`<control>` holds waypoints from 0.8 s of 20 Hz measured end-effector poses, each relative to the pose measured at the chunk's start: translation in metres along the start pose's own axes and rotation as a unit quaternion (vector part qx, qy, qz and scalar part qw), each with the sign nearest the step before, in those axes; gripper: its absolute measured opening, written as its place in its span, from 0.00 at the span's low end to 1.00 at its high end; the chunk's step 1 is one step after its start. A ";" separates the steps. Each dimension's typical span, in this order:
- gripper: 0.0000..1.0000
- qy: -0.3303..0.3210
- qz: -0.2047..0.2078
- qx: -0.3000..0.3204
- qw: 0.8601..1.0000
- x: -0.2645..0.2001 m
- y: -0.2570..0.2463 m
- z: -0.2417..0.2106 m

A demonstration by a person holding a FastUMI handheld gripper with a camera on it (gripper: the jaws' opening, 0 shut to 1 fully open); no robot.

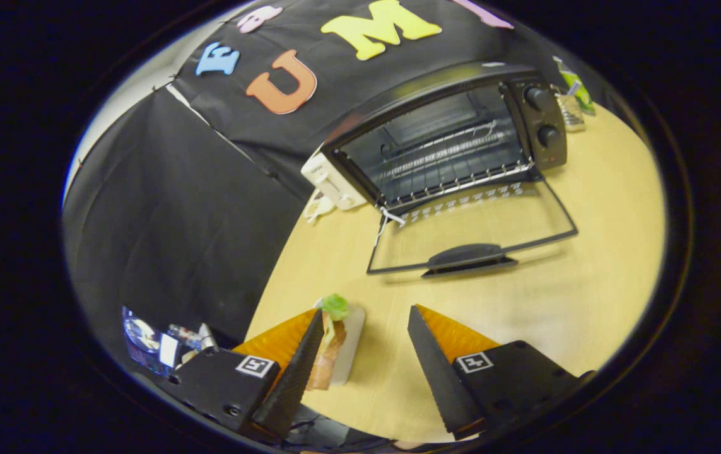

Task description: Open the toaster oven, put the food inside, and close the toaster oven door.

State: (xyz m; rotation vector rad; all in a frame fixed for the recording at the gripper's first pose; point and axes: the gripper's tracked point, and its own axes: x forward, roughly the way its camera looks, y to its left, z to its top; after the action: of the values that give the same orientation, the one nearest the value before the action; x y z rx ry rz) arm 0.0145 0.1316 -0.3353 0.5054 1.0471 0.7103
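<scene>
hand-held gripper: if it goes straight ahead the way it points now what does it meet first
Probably the open oven door, lying flat on the table, its handle nearest. The hand-held gripper is open, with the food against one finger. Depth is unclear.

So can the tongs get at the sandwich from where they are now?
Probably yes. The tongs are open, and the sandwich on its white board lies on the table against the inner side of the left finger, with nothing between them. A small sideways shift should centre it.
</scene>
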 end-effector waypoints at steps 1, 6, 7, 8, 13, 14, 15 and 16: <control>0.89 0.030 0.020 0.003 0.999 0.001 0.010 -0.012; 0.86 0.061 0.005 -0.029 0.998 0.019 0.013 -0.028; 0.85 0.068 0.007 -0.022 0.997 0.020 0.016 -0.031; 0.85 0.078 0.011 -0.014 0.997 0.022 0.020 -0.033; 0.78 0.116 0.002 0.002 0.993 0.034 0.026 -0.044; 0.75 0.119 -0.003 0.002 0.993 0.037 0.025 -0.045; 0.72 0.122 -0.010 0.001 0.992 0.038 0.024 -0.046; 0.68 0.123 -0.012 0.002 0.992 0.039 0.024 -0.047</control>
State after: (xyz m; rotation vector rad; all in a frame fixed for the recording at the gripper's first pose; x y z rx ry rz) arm -0.0224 0.1782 -0.3623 0.4138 1.2822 0.7625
